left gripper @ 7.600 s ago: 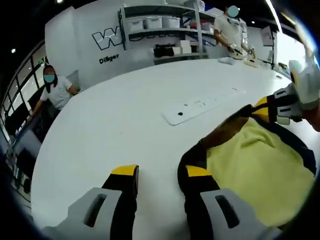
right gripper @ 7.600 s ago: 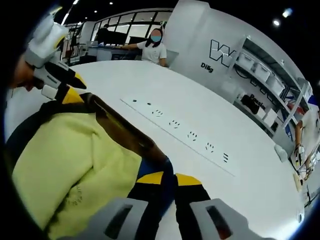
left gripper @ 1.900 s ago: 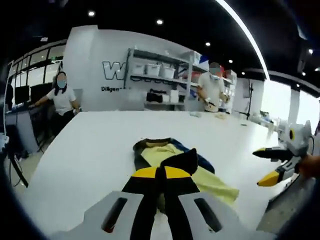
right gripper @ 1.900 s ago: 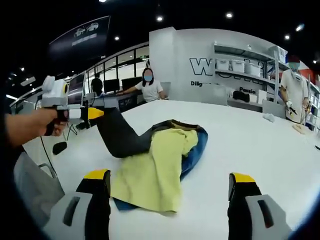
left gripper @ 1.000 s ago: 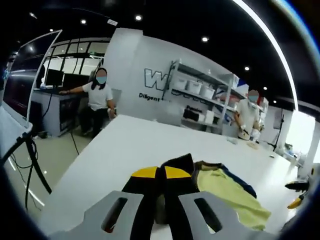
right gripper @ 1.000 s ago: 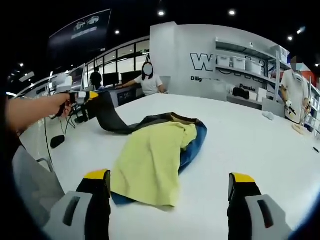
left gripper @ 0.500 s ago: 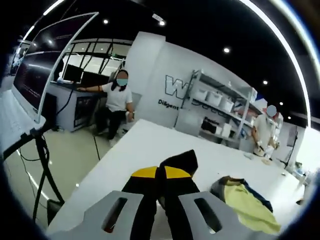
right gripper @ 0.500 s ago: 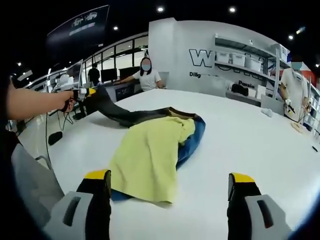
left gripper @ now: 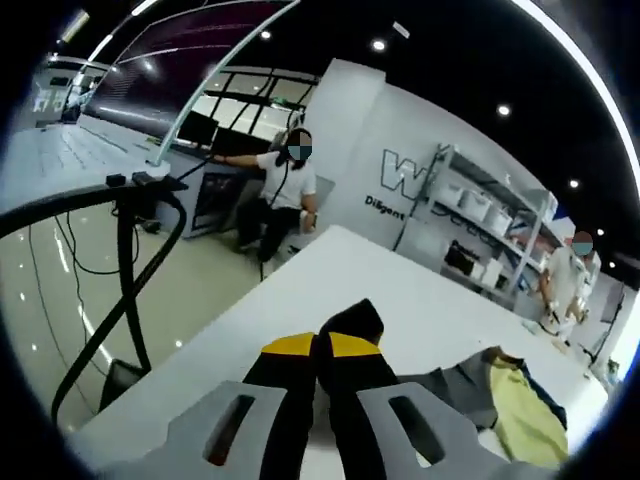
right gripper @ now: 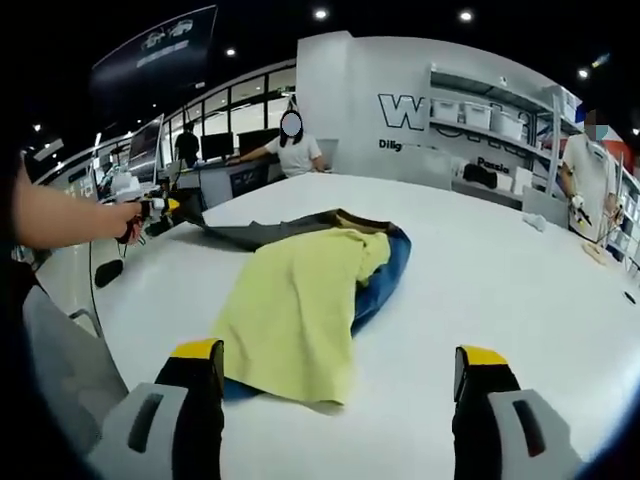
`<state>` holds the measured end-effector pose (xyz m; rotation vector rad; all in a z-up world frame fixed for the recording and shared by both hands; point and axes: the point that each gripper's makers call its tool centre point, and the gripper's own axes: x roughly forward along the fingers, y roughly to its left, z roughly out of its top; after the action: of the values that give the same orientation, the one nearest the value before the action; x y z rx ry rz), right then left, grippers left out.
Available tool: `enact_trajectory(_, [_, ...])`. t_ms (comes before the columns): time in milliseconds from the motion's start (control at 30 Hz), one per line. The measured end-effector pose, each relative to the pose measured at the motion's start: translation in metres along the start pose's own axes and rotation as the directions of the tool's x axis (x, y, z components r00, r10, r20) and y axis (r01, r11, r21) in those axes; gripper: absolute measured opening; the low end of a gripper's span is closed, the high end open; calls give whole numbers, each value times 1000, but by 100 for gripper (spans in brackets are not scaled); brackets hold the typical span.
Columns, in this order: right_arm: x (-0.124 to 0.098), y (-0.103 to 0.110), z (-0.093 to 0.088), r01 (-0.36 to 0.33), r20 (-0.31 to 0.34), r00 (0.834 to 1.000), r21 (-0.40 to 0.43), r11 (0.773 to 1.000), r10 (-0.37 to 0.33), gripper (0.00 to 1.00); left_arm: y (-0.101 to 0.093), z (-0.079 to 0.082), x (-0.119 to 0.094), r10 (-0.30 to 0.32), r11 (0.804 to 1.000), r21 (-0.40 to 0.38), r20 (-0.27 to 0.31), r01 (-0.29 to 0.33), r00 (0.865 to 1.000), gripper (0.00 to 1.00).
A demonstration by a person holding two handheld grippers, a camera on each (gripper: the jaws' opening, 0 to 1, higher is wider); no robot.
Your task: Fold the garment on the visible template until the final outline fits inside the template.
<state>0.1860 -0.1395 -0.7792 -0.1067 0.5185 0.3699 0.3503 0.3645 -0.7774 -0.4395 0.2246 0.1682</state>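
My left gripper point(left gripper: 320, 350) stays clamped on the dark sleeve point(right gripper: 250, 232), now dragged flat toward the table point(right gripper: 500, 270) edge. Right gripper point(right gripper: 340, 385) hangs open before the garment point(right gripper: 300, 305) mid-table. Template: can't make one out. Spreading, not folded yet.

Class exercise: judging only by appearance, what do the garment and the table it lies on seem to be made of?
The garment looks like soft woven or knit fabric: a matte pale yellow lining and a blue and dark grey outer layer that drapes and creases where the left tongs pull its sleeve. The table looks like smooth white laminate or painted board, faintly glossy, though which one cannot be told.
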Motion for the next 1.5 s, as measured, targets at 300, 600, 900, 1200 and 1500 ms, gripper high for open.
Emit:
enact_trajectory(300, [1, 4, 0, -14, -4, 1000, -6, 1000, 14, 96, 35, -33, -12, 182, 981, -55, -88, -187, 979, 1])
enact_trajectory(600, [1, 4, 0, -21, -1, 1000, -7, 1000, 21, 95, 40, -32, -17, 220, 974, -37, -78, -223, 972, 13])
enact_trajectory(900, [1, 5, 0, -21, -2, 1000, -10, 1000, 21, 95, 38, -41, -15, 206, 979, 19, -116, -205, 972, 0])
enact_trajectory(1200, [0, 3, 0, -16, -2, 1000, -11, 1000, 16, 95, 41, -64, -15, 240, 961, 194, -231, -197, 943, 0])
enact_trajectory(1500, [-1, 2, 1, -12, 4, 1000, -12, 1000, 12, 95, 45, -63, -15, 246, 961, 189, -245, -203, 938, 0])
